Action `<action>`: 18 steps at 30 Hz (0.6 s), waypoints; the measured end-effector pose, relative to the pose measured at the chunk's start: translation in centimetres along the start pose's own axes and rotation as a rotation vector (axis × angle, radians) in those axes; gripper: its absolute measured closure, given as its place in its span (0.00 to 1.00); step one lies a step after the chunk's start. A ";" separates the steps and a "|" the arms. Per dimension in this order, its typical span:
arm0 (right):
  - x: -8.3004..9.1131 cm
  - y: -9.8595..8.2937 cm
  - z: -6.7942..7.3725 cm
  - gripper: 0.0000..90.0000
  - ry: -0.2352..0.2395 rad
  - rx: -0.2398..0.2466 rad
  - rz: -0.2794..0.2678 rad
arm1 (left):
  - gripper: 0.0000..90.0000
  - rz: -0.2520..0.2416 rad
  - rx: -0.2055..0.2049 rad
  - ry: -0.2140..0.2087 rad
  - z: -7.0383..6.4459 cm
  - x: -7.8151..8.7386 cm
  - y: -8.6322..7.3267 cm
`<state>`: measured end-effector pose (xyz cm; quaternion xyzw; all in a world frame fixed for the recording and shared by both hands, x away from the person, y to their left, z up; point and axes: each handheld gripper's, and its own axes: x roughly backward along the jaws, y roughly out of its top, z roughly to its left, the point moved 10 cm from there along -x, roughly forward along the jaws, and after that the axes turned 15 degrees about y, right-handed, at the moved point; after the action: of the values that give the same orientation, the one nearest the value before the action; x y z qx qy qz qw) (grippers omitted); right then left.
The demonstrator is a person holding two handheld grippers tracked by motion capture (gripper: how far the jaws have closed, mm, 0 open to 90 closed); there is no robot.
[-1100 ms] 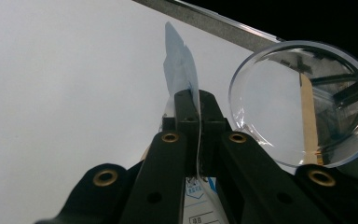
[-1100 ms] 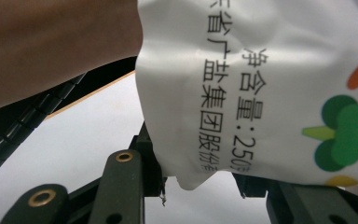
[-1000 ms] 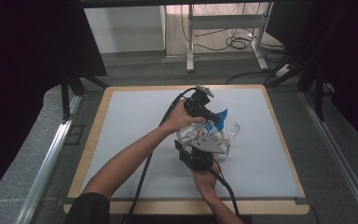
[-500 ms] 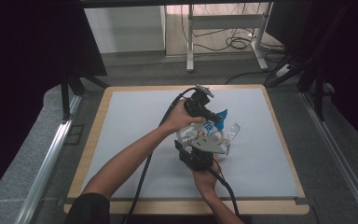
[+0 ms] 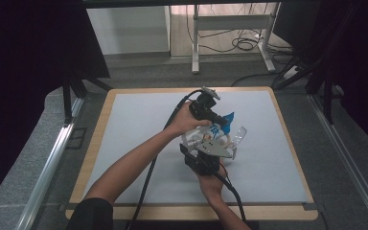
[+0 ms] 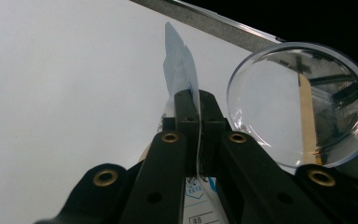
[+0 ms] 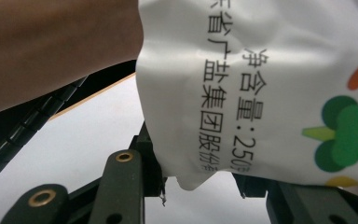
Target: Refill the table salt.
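A white and blue printed salt packet (image 5: pixel 217 130) hangs above the middle of the white mat. My left gripper (image 5: pixel 219 119) is shut on its thin blue top edge (image 6: pixel 181 74), which stands edge-on between the closed jaws of the left gripper (image 6: pixel 199 100). My right gripper (image 5: pixel 206 154) comes from the near side under its grey plate and holds the packet's lower part. In the right gripper view the packet's printed face (image 7: pixel 261 84) bulges between the jaws of the right gripper (image 7: pixel 196 179). A clear round plastic bowl (image 5: pixel 237 135) sits right beside the packet, and its rim (image 6: pixel 303 100) looks tilted.
The white mat (image 5: pixel 134 124) lies on a wood-edged table (image 5: pixel 96 143) with free room to the left and right. Black cables (image 5: pixel 148 177) trail from both grippers toward the near edge. The person's left forearm (image 7: pixel 51 46) crosses close to the right gripper.
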<state>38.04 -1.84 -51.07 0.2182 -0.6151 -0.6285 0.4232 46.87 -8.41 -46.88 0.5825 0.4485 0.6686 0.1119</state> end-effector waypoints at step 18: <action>-0.1 0.1 0.1 0.68 0.002 0.000 -0.003 | 1.00 0.008 -0.002 0.000 0.1 0.1 -0.1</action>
<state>38.04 -1.70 -50.99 0.2200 -0.6143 -0.6288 0.4229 46.89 -8.25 -46.86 0.5841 0.4456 0.6695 0.1098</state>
